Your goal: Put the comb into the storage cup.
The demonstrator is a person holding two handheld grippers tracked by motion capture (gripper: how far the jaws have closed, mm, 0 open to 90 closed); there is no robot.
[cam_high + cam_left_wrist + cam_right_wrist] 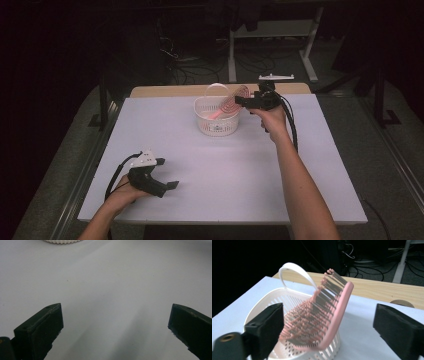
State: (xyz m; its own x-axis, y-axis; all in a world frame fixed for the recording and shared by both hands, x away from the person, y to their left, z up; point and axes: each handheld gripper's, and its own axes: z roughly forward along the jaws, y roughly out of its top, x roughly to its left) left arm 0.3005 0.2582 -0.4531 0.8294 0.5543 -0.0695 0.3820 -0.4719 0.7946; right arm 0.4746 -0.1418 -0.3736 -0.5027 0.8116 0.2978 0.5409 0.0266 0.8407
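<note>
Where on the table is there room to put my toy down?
The wide white middle of the table, between the left gripper and the basket, is bare, and so is the near right corner. It is crowded at the basket, where the pink brush leans and the right gripper hovers.

left tool point(172, 185): black body, grey three-cornered plate on top, black cable trailed from rear | right tool point(239, 100): black body, black cable run along forearm | jaws: two flat black blocks, a screw hole seen in each | arms: bare, no sleeves worn
</note>
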